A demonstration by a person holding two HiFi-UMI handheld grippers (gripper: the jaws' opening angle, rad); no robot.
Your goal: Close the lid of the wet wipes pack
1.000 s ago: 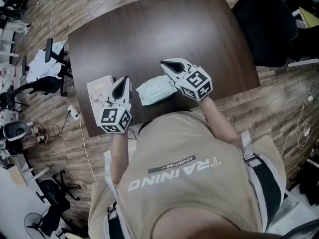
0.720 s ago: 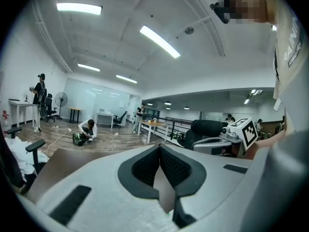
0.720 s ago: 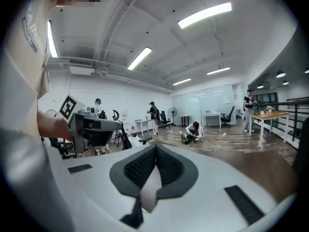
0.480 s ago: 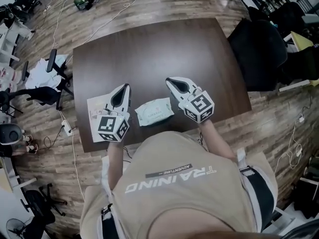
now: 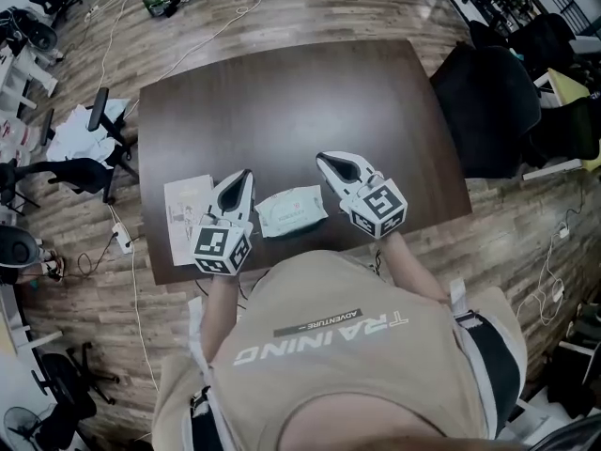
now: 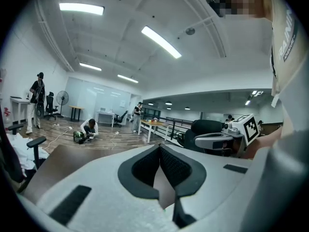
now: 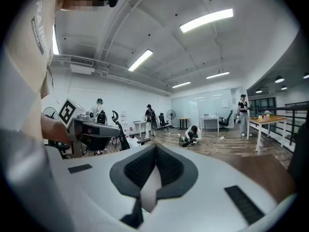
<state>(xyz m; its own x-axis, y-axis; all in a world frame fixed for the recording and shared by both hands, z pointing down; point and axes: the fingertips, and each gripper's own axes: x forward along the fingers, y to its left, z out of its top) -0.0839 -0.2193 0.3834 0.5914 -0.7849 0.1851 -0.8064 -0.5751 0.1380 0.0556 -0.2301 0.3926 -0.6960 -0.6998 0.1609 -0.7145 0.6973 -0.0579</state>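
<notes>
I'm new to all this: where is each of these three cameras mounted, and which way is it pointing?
Head view: on the person's head, looking steeply down at the table and wet wipes pack; shows their shirt, left gripper and right gripper.
Left gripper view: on the left gripper, looking roughly level across the room; its shut fingers fill the bottom.
Right gripper view: on the right gripper, facing likewise; its shut fingers below.
Shared: each gripper view catches the other gripper and the same crouching person.

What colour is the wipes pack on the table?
The wet wipes pack looks whitish with a pale green tint. The head view shows it best.
</notes>
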